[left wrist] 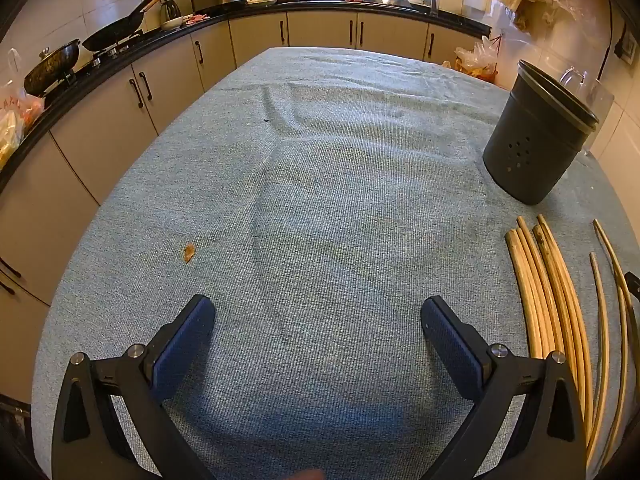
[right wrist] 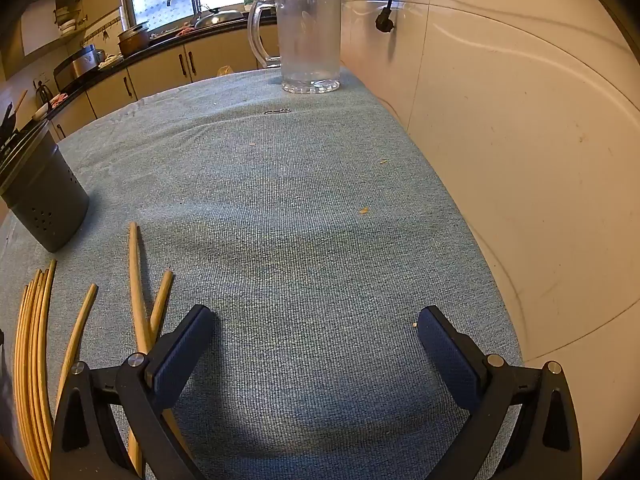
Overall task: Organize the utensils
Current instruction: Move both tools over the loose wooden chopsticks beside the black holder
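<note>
Several wooden chopsticks (left wrist: 548,292) lie side by side on the blue-grey cloth, to the right of my left gripper (left wrist: 318,316). A dark grey perforated utensil holder (left wrist: 532,140) stands upright beyond them. My left gripper is open, with only bare cloth between its fingers. In the right wrist view the same chopsticks (right wrist: 34,344) lie at the lower left. Two more crossed chopsticks (right wrist: 140,292) run under the left finger of my right gripper (right wrist: 316,320), which is open over bare cloth. The holder (right wrist: 44,196) stands at the left edge.
A clear glass mug (right wrist: 310,36) stands at the table's far end by the tiled wall (right wrist: 520,140). The cloth-covered table (left wrist: 320,160) carries a small brown scrap (left wrist: 189,252). Kitchen cabinets and a counter with pans (left wrist: 112,32) run along the left and back.
</note>
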`<action>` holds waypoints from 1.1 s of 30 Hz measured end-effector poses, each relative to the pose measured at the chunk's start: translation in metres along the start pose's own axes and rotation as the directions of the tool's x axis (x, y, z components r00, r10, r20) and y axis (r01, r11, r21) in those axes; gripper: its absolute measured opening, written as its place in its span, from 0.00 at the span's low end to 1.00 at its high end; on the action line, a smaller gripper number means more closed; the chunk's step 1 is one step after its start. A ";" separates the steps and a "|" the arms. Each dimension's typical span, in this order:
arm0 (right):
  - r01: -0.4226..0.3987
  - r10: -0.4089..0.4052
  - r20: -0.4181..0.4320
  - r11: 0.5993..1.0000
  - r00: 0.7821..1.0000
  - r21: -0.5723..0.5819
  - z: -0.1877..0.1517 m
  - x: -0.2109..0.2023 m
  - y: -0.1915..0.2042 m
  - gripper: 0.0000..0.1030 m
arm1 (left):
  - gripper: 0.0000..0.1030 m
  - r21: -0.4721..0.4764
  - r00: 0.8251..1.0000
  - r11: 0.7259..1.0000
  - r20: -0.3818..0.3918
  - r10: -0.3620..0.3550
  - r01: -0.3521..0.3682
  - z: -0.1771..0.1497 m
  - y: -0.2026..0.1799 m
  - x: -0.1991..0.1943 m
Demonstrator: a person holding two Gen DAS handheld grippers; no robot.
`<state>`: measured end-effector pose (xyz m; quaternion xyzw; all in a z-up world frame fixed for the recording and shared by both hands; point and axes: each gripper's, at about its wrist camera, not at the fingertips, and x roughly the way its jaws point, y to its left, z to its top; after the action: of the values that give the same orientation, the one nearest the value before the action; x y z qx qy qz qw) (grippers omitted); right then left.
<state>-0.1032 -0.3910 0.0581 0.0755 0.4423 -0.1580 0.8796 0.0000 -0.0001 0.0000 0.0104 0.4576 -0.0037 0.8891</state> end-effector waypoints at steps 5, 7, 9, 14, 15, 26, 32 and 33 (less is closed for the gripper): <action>0.000 0.000 0.000 1.000 1.000 0.000 0.000 0.000 0.000 1.00 | 1.00 0.000 1.000 1.000 0.000 0.000 0.000 0.000 0.000 0.000; 0.000 0.000 0.000 1.000 1.000 0.000 0.000 0.000 0.000 1.00 | 1.00 0.000 1.000 1.000 0.000 0.000 0.000 0.000 0.000 0.000; -0.001 0.001 0.000 1.000 1.000 0.000 0.000 0.000 0.000 1.00 | 1.00 0.000 1.000 1.000 0.001 -0.001 0.001 0.000 0.000 0.000; -0.001 0.001 0.000 1.000 1.000 0.000 0.000 0.000 0.000 1.00 | 1.00 0.000 1.000 1.000 0.001 0.001 -0.001 0.000 0.000 0.000; -0.001 0.001 0.000 1.000 1.000 0.000 0.000 0.000 0.000 1.00 | 1.00 0.001 1.000 1.000 0.001 0.001 -0.001 0.000 0.000 0.000; -0.037 0.034 -0.055 0.998 0.998 -0.045 -0.001 -0.006 -0.003 1.00 | 1.00 0.005 1.000 1.000 0.002 -0.004 0.004 -0.001 0.000 -0.002; -0.064 0.065 -0.042 0.998 0.997 0.013 -0.012 -0.034 -0.012 1.00 | 1.00 0.027 0.990 0.999 0.137 0.029 -0.033 -0.013 -0.006 -0.054; -0.065 0.066 -0.027 0.998 0.997 0.015 -0.014 -0.042 -0.011 1.00 | 1.00 0.026 0.986 0.999 0.164 0.031 -0.036 -0.014 -0.007 -0.066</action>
<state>-0.1411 -0.3891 0.0831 0.0984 0.4504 -0.1313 0.8776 -0.0498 -0.0074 0.0461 0.0308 0.3826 0.0038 0.9234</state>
